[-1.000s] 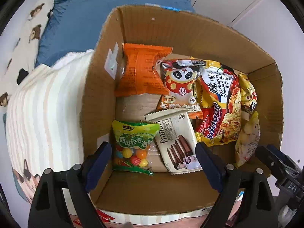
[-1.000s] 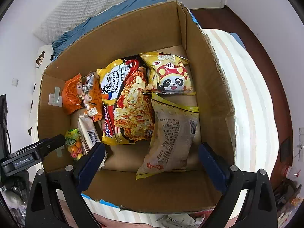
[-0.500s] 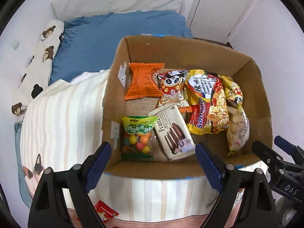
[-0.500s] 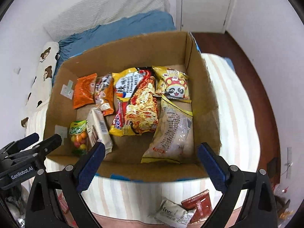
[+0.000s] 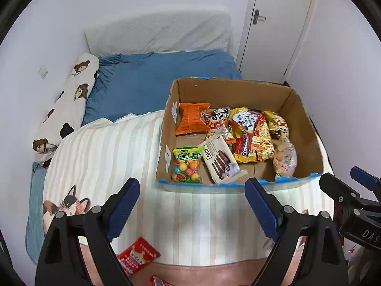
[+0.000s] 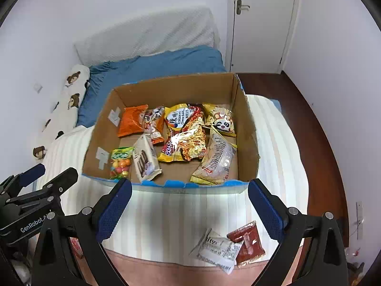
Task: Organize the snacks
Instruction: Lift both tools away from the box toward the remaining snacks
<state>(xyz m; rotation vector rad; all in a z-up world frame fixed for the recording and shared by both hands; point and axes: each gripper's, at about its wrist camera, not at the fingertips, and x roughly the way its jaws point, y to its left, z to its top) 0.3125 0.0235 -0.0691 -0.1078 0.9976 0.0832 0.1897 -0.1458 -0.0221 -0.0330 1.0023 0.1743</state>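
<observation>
Snacks (image 6: 181, 135) inside cardboard box (image 6: 247, 128); white packet (image 6: 218, 249) touching red packet (image 6: 247, 242) on striped blanket (image 6: 181, 214).

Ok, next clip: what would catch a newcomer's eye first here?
The open cardboard box on the striped bed, filled with bright snack packets, the yellow noodle pack at its centre. Then two loose packets, white and red, lying on the bed in front of the box, between the open right gripper's fingers.

Both the left gripper (image 5: 191, 206) and the right gripper (image 6: 190, 205) have pulled back toward 6 o'clock from over the cardboard box (image 5: 307, 128), bringing the striped blanket (image 6: 181, 217) and loose packets into view.
</observation>
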